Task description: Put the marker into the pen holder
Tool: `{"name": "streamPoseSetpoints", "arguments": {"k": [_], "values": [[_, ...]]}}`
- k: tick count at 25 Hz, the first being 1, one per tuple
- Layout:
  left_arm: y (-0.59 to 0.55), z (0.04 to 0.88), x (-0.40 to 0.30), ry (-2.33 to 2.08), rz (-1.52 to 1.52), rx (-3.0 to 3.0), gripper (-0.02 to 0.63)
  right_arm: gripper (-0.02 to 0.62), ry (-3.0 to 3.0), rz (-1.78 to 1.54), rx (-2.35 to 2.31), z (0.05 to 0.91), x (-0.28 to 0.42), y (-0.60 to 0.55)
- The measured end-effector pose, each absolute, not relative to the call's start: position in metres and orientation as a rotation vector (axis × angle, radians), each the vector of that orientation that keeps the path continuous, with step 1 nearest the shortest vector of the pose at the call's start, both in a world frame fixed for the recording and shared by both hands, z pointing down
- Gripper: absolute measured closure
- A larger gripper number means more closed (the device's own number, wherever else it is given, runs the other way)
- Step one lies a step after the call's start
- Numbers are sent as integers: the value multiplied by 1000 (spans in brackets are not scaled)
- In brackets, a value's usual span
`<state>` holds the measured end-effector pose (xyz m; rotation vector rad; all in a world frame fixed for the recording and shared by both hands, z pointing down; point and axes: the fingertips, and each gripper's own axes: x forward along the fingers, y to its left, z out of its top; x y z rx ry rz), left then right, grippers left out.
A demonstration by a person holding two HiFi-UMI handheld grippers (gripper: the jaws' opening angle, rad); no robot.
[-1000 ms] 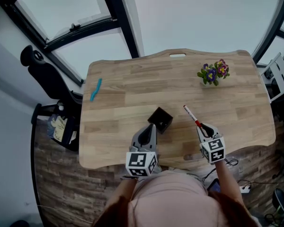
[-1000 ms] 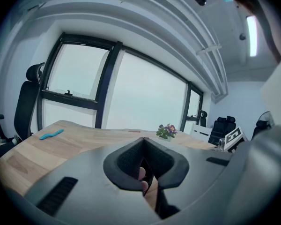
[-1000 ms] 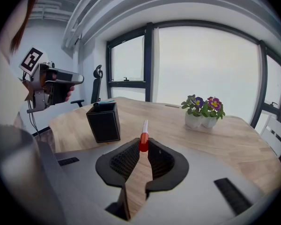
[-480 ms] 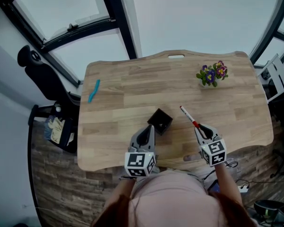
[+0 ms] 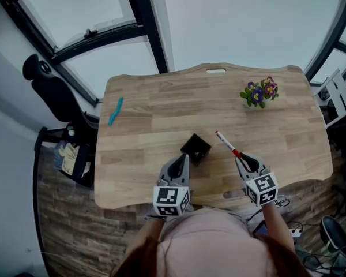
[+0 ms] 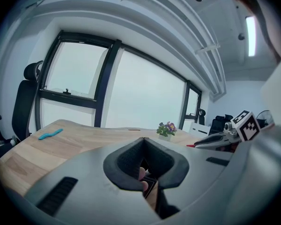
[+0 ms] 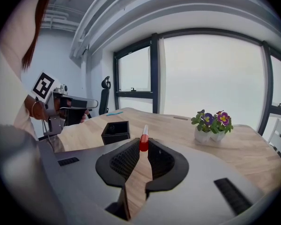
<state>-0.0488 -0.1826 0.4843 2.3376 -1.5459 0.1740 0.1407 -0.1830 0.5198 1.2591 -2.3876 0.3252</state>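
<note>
The black square pen holder [image 5: 196, 148] stands on the wooden table [image 5: 161, 105], near its front edge. My left gripper [image 5: 181, 158] is shut and empty, its tips just in front of the holder's near left corner. The marker [image 5: 225, 144], white with a red band, sticks out forward and to the left from my right gripper [image 5: 242, 160], which is shut on its rear end. The marker's tip hangs to the right of the holder, apart from it. In the right gripper view the marker [image 7: 144, 142] rises between the pads, with the holder [image 7: 115, 131] to its left.
A small pot of purple and pink flowers [image 5: 259, 91] stands at the table's back right. A blue object [image 5: 116, 109] lies near the left edge. A black office chair [image 5: 52, 88] stands off the table's left side, below the windows.
My right gripper and the marker have shifted a little to the left, toward the pen holder. The left gripper has stayed by the holder.
</note>
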Motion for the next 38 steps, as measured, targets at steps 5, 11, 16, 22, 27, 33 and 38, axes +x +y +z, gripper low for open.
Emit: {"name": "streamPoseSetpoints", "arguments": {"k": [5,11,16,22,27,33,38], "values": [[-183,484,-46,-1547,164,2331,604,546,-2420,316,1229,511,135,-181],[-183,483,-46,-1561,149,2321,604,546,-2450,315,1202,504,130,-179],[-183,483,-48,-1574,139,2304,604,546,-2482,312,1164,500,122,-178],[-181,481,-51,-1590,130,2294,604,546,-2507,319,1114,500,112,-177],[-178,482,-54,-1606,130,2280,604,546,-2520,317,1074,500,106,-175],[-176,482,-56,-1625,119,2267,604,546,-2530,316,1022,502,99,-174],[-172,480,-60,-1642,110,2257,604,546,-2538,306,975,505,91,-173]]}}
